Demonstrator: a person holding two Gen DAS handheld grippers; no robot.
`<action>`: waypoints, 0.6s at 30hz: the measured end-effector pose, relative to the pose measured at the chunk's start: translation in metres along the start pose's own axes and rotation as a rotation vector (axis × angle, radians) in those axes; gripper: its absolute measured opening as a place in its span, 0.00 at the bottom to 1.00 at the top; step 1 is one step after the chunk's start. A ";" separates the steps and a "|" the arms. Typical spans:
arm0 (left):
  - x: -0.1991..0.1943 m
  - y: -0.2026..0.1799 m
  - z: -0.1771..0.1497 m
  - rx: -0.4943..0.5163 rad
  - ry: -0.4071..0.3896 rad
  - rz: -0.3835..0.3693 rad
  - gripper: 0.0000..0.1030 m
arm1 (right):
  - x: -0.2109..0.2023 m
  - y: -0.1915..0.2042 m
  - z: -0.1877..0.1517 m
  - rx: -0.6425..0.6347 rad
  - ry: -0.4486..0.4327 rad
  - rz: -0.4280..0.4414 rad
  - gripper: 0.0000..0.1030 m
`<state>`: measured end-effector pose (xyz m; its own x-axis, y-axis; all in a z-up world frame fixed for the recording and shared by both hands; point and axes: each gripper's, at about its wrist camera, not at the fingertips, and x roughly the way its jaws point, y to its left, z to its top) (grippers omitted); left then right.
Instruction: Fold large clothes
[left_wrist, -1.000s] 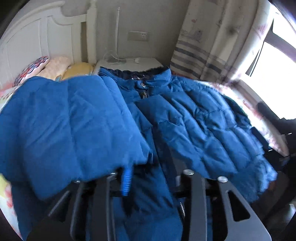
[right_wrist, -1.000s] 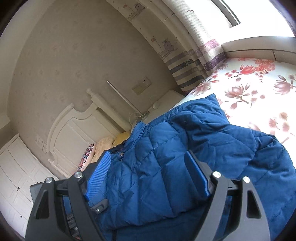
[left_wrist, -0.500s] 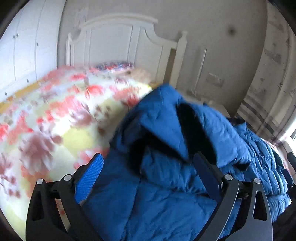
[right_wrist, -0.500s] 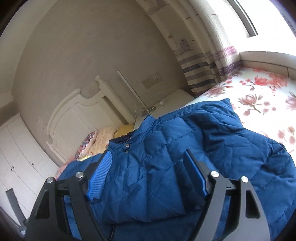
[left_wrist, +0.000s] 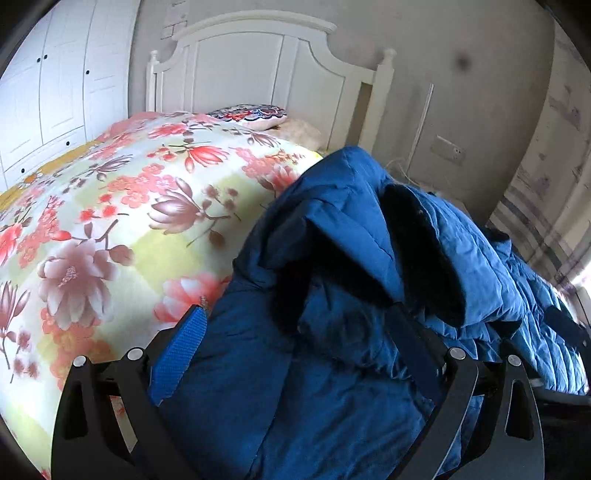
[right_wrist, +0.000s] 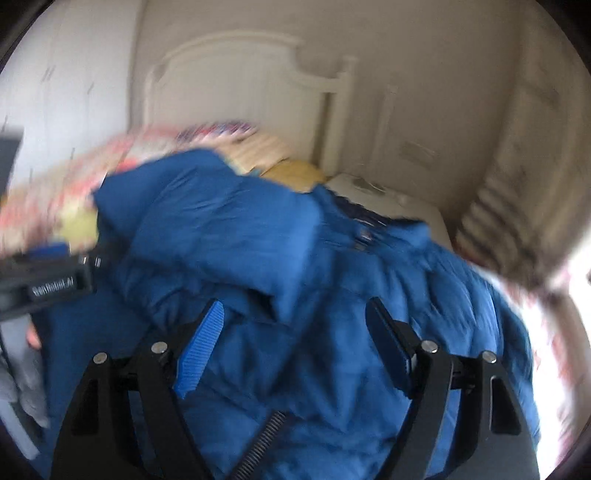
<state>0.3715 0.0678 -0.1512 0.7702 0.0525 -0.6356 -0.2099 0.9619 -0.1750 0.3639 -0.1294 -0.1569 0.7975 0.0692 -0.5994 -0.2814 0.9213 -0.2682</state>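
- Broadly, we see a bed (left_wrist: 110, 229) under a smooth floral quilt of red and pink blooms on pale yellow and white, ending at a white panelled headboard (left_wrist: 258, 70) with arched top and knobbed posts.
- Along the bed's right edge lies the blue puffer jacket (left_wrist: 332, 295), quilted in soft ridged panels of matte fabric; one part is folded over the body, its dark lining showing as a rounded hollow. In the blurred right wrist view the jacket (right_wrist: 295, 258) fills the middle, a metal zipper (right_wrist: 264, 439) running at the bottom.
- At the headboard end we see a patterned cushion (left_wrist: 251, 114), flat and oval.
- Our left gripper (left_wrist: 303, 354) hovers low over the jacket's near end, tongs spread wide, with ribbed blue pads (left_wrist: 177, 365); nothing is pinched.
- Our right gripper (right_wrist: 295, 339) points over the jacket toward the headboard, tongs likewise spread apart and empty.
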 end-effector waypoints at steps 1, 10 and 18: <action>0.001 0.002 0.000 -0.011 -0.003 0.002 0.92 | 0.005 0.008 0.004 -0.040 0.013 -0.013 0.75; 0.000 0.007 0.002 -0.047 0.008 -0.015 0.92 | 0.027 0.022 0.033 -0.113 0.006 0.097 0.33; 0.001 0.006 0.001 -0.042 0.016 -0.025 0.92 | -0.061 -0.169 -0.045 0.916 -0.323 0.433 0.18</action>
<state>0.3718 0.0740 -0.1519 0.7661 0.0239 -0.6422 -0.2157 0.9509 -0.2220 0.3388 -0.3071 -0.1090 0.8676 0.4340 -0.2428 -0.1731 0.7212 0.6707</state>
